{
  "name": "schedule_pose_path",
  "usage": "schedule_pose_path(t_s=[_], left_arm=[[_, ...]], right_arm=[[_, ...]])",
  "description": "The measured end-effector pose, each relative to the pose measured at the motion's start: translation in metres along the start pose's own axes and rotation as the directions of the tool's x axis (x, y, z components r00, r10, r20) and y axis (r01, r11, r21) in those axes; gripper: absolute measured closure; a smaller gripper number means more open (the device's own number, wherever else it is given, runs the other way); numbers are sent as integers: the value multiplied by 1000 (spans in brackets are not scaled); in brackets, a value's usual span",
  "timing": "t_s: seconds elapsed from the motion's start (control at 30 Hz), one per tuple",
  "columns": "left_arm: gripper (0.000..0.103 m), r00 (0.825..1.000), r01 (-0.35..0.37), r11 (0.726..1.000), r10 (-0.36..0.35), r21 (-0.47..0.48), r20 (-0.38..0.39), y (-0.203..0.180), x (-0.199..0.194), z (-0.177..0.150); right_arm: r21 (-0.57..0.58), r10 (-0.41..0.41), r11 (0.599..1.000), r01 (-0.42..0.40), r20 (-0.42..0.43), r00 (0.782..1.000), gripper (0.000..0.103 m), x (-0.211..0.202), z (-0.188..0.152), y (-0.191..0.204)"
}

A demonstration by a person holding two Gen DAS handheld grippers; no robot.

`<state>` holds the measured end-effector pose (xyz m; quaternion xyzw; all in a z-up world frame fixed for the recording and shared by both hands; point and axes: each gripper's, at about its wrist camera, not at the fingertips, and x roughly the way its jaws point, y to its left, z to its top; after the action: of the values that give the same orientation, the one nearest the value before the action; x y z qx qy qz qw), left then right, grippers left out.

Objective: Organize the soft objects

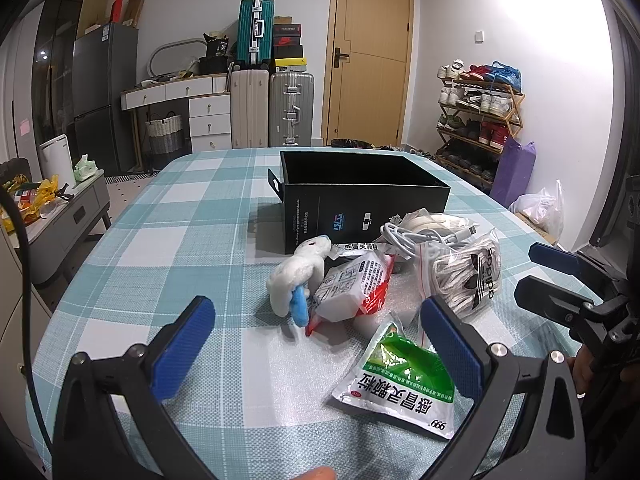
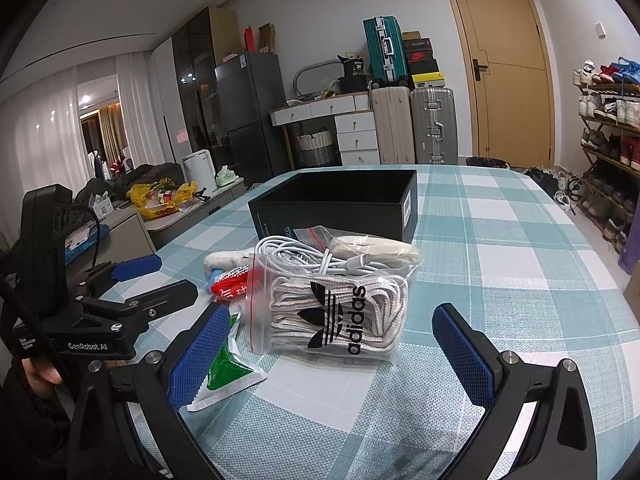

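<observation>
From the left wrist, the left tongs [image 1: 318,344] stood spread and empty over the bench [image 1: 180,240]. Nothing looked sorted yet: the plush toy [image 1: 296,276], tissue pack [image 1: 352,288], green sachet [image 1: 400,380], cable [image 1: 420,232] and bagged laces [image 1: 468,276] all lay in front of the black box [image 1: 360,200], whose visible interior seemed empty.

From the right wrist, the right tongs [image 2: 330,348] were likewise spread, holding nothing, just short of the laces bag [image 2: 336,316]. The box [image 2: 340,200] showed only dark walls; its floor was possibly hidden.

A lived-in home: fridge [image 2: 248,108], stacked suitcases [image 1: 272,108], shoe rack [image 1: 478,120], desk drawers [image 1: 209,120] and checked tablecloth [image 1: 180,216].
</observation>
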<state>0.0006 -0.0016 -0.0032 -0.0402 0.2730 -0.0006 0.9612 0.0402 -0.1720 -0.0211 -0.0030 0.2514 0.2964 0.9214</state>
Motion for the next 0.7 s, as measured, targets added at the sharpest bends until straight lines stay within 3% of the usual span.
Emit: schedule_pose_path(t_s=[0.7], left_arm=[[0, 1000, 2, 1000, -2, 2, 2, 0, -1, 1]], right_arm=[[-2, 0, 1000, 0, 0, 1000, 0, 0, -1, 0]])
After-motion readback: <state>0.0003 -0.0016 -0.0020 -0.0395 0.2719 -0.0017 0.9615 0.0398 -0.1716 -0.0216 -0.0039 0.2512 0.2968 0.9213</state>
